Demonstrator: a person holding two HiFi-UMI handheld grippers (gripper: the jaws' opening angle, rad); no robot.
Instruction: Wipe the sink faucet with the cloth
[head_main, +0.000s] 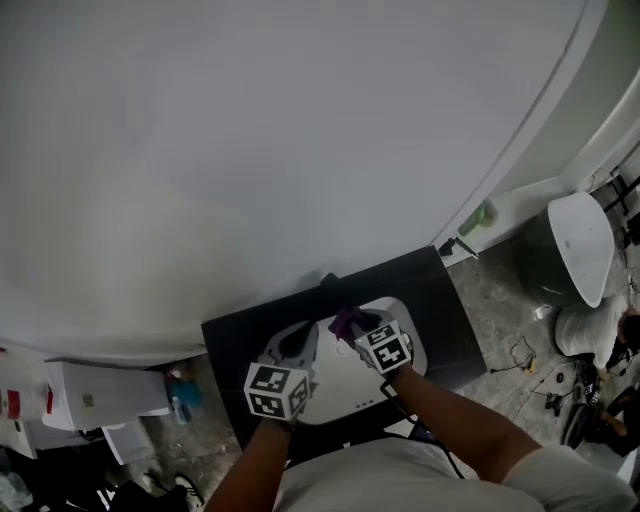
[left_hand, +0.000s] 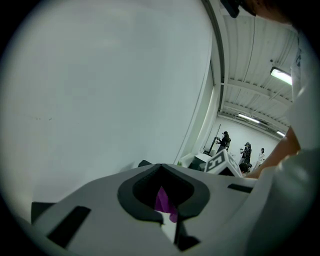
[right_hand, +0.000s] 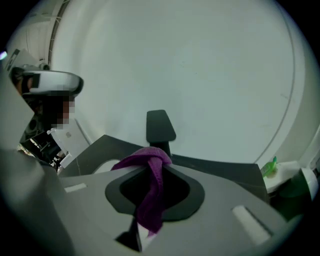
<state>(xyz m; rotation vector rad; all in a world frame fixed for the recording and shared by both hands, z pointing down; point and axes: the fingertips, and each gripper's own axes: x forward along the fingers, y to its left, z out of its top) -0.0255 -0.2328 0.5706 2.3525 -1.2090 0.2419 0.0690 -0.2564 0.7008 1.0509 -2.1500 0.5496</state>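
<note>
A dark counter stands against a white wall, with a white sink set in it. Nearest, over the basin, the left gripper has its jaws together, seemingly nipping a corner of the purple cloth. The right gripper is clamped on the cloth's bunched middle. Just beyond, at the counter's far edge, rises the dark faucet. To wipe well, I would stretch the cloth between both grippers, press it against the spout and draw it along.

Cloth: purple, bunched, hung clamped in right gripper, one end in left gripper
Faucet: black, stood upright just behind cloth
</note>
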